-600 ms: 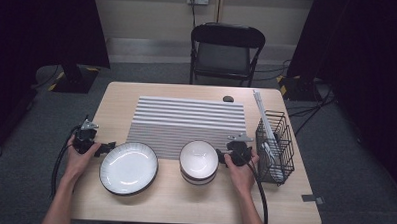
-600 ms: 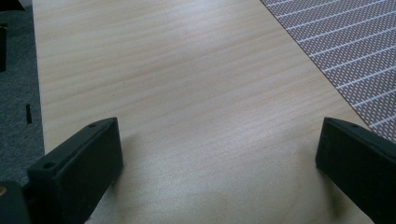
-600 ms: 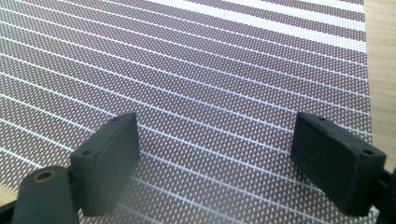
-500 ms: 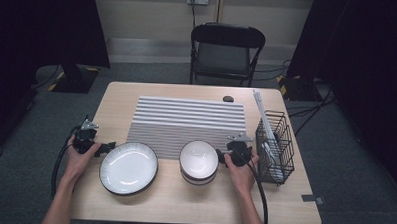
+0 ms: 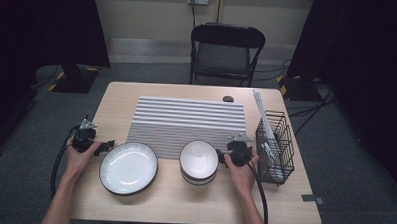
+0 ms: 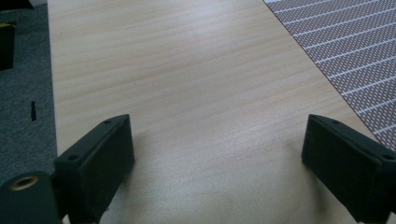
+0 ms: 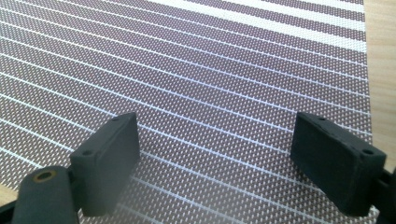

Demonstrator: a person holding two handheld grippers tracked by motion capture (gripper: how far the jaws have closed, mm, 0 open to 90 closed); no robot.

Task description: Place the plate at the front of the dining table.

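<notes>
Beside the striped mat (image 5: 186, 125), my left gripper (image 5: 104, 147) sits released just left of the plate (image 5: 128, 168), and my right gripper (image 5: 221, 156) sits released just right of the stacked bowls (image 5: 199, 161).

- The bench (image 5: 183, 201) was pale wood with a smooth, matt grain.
- The striped mat (image 5: 186, 119) on it was a coarse woven mesh.
- The plate (image 5: 128, 168) and bowls (image 5: 199, 159) looked glossy, glazed ceramic.
- The rack (image 5: 275, 144) was black wire metal.
- The hand-held gripper (image 6: 215, 158) pads looked matt black.
</notes>
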